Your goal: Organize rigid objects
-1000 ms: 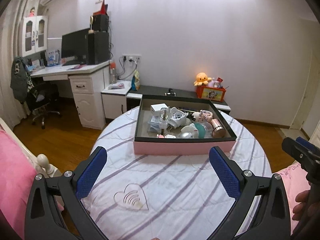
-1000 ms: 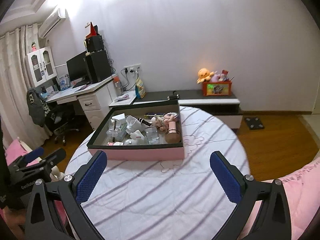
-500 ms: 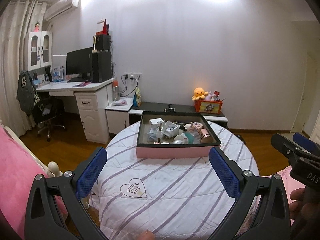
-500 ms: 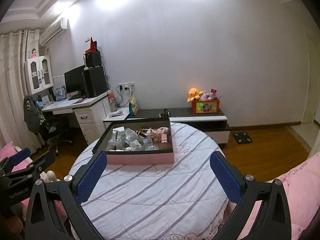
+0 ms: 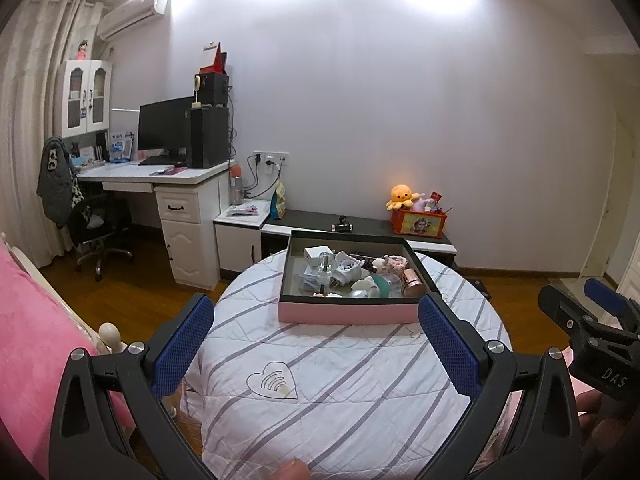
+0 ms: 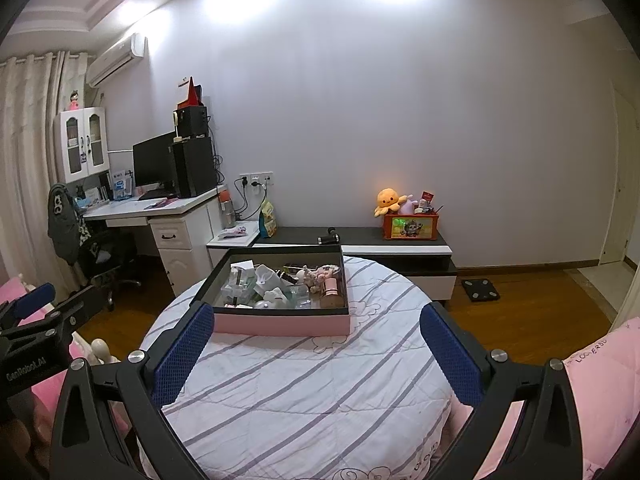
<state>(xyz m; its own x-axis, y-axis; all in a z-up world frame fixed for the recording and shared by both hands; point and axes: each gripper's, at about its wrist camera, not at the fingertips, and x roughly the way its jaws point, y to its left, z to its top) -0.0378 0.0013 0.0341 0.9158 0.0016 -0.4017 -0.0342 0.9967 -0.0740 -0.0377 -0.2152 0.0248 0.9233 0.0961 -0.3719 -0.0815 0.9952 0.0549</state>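
A pink box with a black inside (image 5: 344, 315) stands at the far side of a round table with a striped white cloth (image 5: 360, 392). It holds several small rigid objects, among them a rose-gold cylinder (image 5: 412, 278) and a white plastic piece (image 5: 349, 267). The box also shows in the right wrist view (image 6: 280, 326). My left gripper (image 5: 318, 344) is open and empty, well back from the box. My right gripper (image 6: 316, 354) is open and empty too, and it shows at the right edge of the left wrist view (image 5: 596, 340).
A clear heart-shaped piece (image 5: 273, 385) lies on the cloth near me. A pink bed (image 5: 28, 344) is at the left, pink bedding (image 6: 600, 392) at the right. A white desk (image 5: 176, 200), an office chair (image 5: 100, 224) and a low black cabinet (image 5: 360, 226) stand behind.
Both grippers have pulled back and up from the table. The box looks smaller and farther, and more of the room shows. Both stay open.
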